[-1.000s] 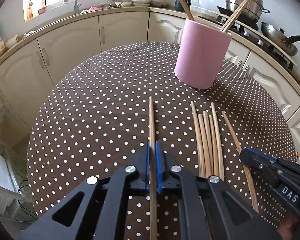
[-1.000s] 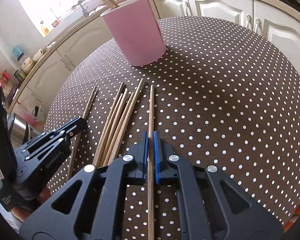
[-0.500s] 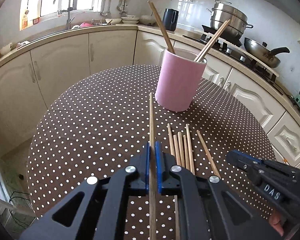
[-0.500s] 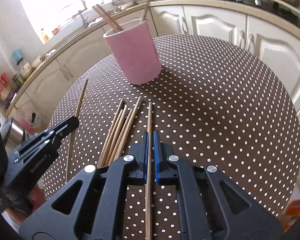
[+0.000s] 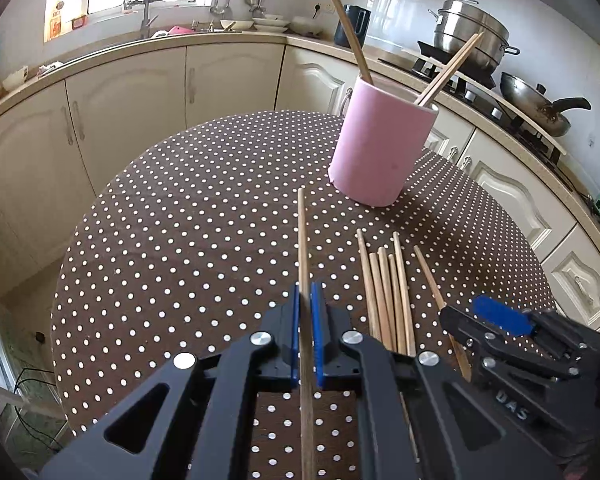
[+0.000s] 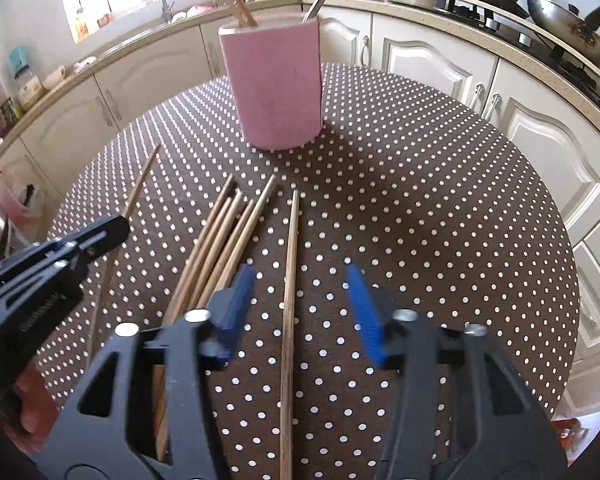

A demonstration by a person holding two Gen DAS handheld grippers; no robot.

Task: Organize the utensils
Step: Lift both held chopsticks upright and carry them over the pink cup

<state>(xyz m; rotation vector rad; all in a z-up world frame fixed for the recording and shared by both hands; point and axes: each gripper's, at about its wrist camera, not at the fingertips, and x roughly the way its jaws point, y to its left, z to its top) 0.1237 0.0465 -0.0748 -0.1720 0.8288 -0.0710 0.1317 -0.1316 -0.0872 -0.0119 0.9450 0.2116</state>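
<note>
Left tool [image 5: 307, 340] is clamping one chopstick [image 5: 302, 248], pads pinched tight on the shaft, tip pointing toward the cup [image 5: 382, 144]. Right tool [image 6: 300, 312] is opening, blue pads standing clear on both sides of a single stick [image 6: 290, 280] that is lying on the worktop [image 6: 440, 220] between them, not gripped. Just left of it, a loose bundle [image 6: 224, 240] of sticks is lying side by side, touching each other. Further out, the pink cup is standing upright, already holding a few sticks leaning on its rim. My read of the step: left is carrying its stick to the cup, right is letting go or resetting. To do it well: lift high enough to clear the rim, tip the stick near vertical over the opening, avoid the leaning sticks, release only once the tip is inside. Risk: nudging the cup over.
</note>
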